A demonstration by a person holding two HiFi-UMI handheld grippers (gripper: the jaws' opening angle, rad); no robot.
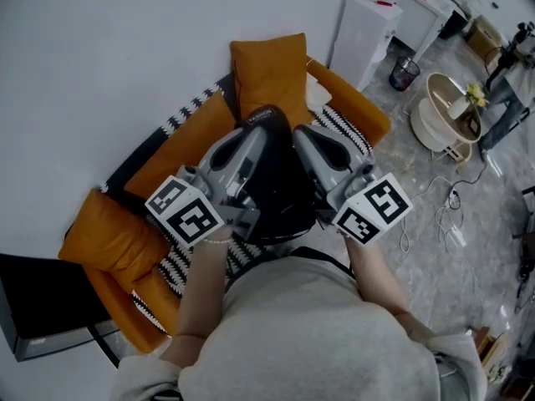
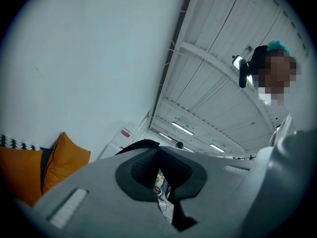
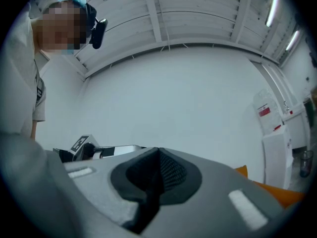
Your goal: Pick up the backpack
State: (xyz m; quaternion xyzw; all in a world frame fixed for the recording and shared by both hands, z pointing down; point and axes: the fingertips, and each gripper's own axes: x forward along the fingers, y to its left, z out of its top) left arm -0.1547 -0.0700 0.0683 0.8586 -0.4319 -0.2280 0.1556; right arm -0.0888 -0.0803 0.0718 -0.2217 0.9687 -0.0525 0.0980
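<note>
Between the left gripper point(image 2: 158, 170), pinched shut on its strap point(image 2: 134, 145), and the shut right gripper point(image 3: 157, 175), the backpack point(image 1: 280, 186) seems lifted; next, raise it clear of the sofa point(image 1: 117, 236).

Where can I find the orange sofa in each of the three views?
Head view: the orange sofa runs diagonally along the wall, from lower left to upper centre.
Left gripper view: it is in the lower left corner.
Right gripper view: only a thin orange strip shows at the lower right.
Shared landmark: the white cabinet past the sofa's end is near the centre in the left gripper view and at the right edge in the right gripper view.
</note>
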